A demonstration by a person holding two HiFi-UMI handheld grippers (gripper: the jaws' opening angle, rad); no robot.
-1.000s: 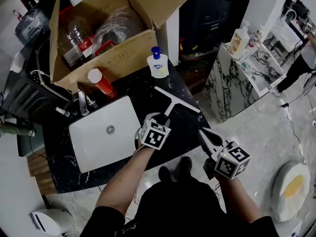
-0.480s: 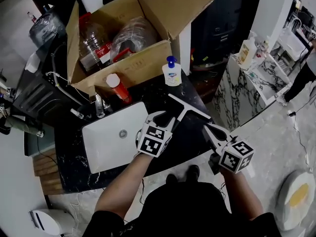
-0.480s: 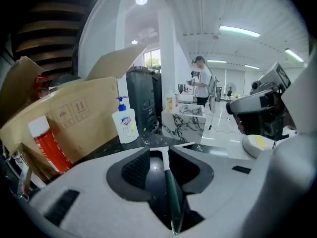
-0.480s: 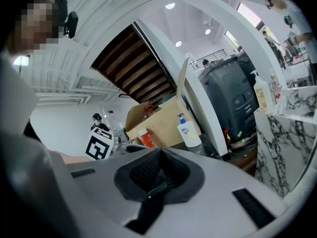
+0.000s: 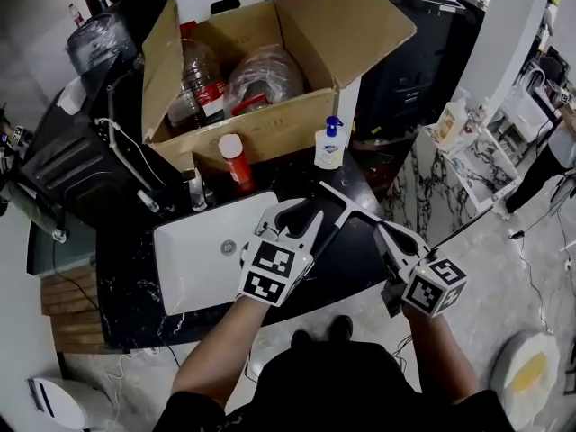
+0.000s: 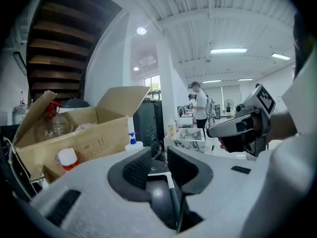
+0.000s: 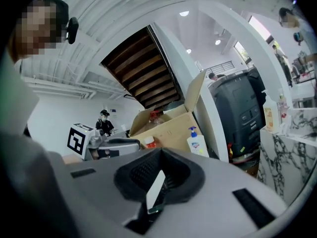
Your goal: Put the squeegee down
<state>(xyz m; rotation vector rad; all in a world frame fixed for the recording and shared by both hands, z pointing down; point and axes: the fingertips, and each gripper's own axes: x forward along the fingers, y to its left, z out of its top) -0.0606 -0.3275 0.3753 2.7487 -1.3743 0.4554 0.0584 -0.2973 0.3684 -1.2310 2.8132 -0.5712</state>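
The squeegee (image 5: pixel 355 212), a white T-shaped blade on a dark handle, lies flat on the black countertop (image 5: pixel 355 264) to the right of the sink. My left gripper (image 5: pixel 300 216) hovers above its handle end, apart from it. Its jaws are closing with nothing pressed between the pads. In the left gripper view the squeegee (image 6: pixel 171 182) shows far below through the gap of the left gripper (image 6: pixel 158 155). My right gripper (image 5: pixel 382 230) hangs off the counter's right edge, jaws together. In the right gripper view a thin white sliver shows in the slit of the right gripper (image 7: pixel 158 175); what it is I cannot tell.
A white sink (image 5: pixel 202 259) with a faucet (image 5: pixel 193 187) sits left of the squeegee. Behind stand an open cardboard box (image 5: pixel 243 88) of bottles, a red can (image 5: pixel 236 162) and a soap pump bottle (image 5: pixel 328 147). A marble cabinet (image 5: pixel 450 129) stands at right. A person (image 6: pixel 200 103) stands far off.
My left gripper has risen off the squeegee, which stays lying on the counter, and its jaws have narrowed. The right gripper has lifted a little.
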